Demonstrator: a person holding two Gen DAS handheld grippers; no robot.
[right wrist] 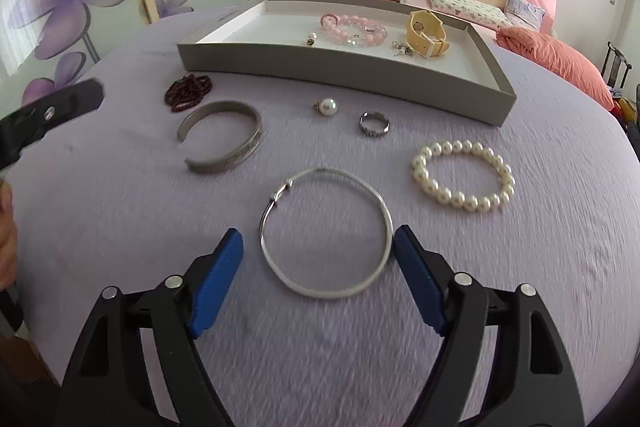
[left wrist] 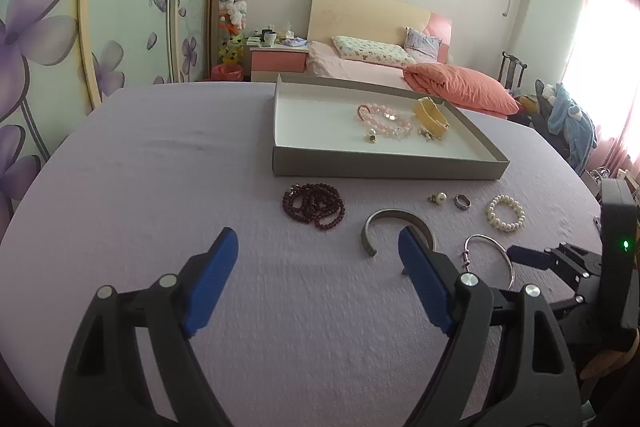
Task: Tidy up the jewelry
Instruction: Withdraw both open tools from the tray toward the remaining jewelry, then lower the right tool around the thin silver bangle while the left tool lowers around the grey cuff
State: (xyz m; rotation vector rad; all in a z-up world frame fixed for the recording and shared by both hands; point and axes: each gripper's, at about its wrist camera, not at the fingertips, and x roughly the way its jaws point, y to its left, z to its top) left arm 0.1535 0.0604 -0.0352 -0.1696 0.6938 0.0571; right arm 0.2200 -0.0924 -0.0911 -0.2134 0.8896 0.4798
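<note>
A grey tray with a white floor holds a pink bead bracelet, a yellow band and small pieces. On the purple cloth lie a dark red bead string, a silver cuff, a pearl earring, a ring, a pearl bracelet and a thin silver bangle. My right gripper is open with the bangle between its fingers. My left gripper is open and empty, just before the cuff and the bead string.
The tray stands at the table's far side. Behind it are a bed with an orange quilt, a nightstand and a flowered wardrobe. The right gripper's body shows at the right of the left wrist view.
</note>
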